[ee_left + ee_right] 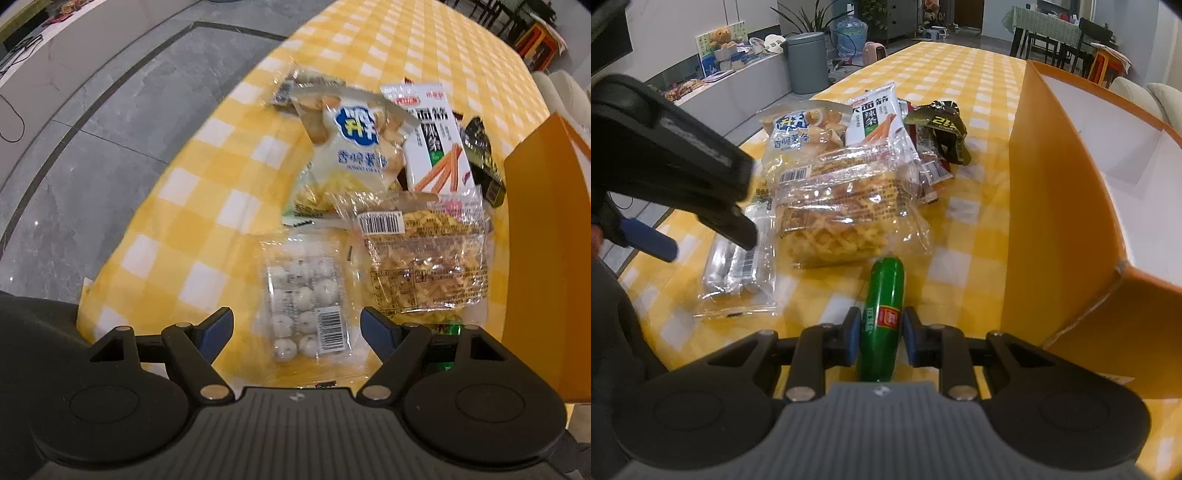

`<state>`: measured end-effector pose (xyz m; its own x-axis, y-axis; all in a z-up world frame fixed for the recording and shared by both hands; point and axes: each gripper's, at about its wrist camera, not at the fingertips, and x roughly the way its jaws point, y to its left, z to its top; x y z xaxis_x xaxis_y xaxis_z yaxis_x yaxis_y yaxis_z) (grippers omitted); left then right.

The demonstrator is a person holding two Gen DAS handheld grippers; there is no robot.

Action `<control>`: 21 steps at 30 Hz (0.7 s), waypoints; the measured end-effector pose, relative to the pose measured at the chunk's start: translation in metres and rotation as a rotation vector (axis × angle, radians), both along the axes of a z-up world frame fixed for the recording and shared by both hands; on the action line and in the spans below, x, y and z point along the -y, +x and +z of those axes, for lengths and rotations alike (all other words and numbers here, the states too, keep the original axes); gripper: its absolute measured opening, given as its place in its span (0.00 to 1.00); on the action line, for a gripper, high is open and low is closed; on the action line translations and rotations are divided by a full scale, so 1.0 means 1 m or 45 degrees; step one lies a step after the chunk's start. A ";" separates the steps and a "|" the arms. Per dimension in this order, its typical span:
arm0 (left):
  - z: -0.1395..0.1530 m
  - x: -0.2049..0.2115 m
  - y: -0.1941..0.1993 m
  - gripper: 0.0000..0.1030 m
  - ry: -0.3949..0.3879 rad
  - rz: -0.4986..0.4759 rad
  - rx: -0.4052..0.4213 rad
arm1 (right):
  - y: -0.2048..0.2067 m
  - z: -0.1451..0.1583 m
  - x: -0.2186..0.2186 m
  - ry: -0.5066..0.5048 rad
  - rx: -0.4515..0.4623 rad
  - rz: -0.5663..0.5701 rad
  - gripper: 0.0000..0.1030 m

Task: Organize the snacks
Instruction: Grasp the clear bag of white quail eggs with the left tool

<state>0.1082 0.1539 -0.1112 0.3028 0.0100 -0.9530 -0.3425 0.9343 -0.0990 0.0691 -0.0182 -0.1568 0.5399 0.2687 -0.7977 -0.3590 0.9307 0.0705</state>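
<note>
A pile of snack packets lies on the yellow checked tablecloth (207, 221). My left gripper (297, 328) is open above a clear pack of white balls (306, 299), its jaws wide to either side. Beyond lie a clear bag of yellow crisps (424, 266), a white chips bag (354, 147), a white spicy-strip packet (432, 147) and a dark packet (484, 155). My right gripper (881, 332) is shut on a green sausage (884, 306), held just over the table. The left gripper body (665, 162) hangs over the ball pack (738, 269) in the right wrist view.
An open orange box (1063, 206) with a white inside stands at the right, close to the sausage; it also shows in the left wrist view (546, 240). The table's left edge drops to a grey floor (92, 129). A grey bin (807, 62) stands beyond the table.
</note>
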 end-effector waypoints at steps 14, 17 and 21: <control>-0.019 0.005 0.016 1.00 0.002 0.066 -0.045 | 0.000 0.000 0.000 0.002 -0.003 0.004 0.22; -0.024 0.012 0.022 1.00 0.045 0.012 -0.054 | 0.000 -0.001 -0.001 0.003 -0.004 0.004 0.22; -0.026 0.020 0.022 1.00 0.141 -0.079 -0.041 | 0.000 -0.001 -0.001 0.002 -0.002 0.005 0.22</control>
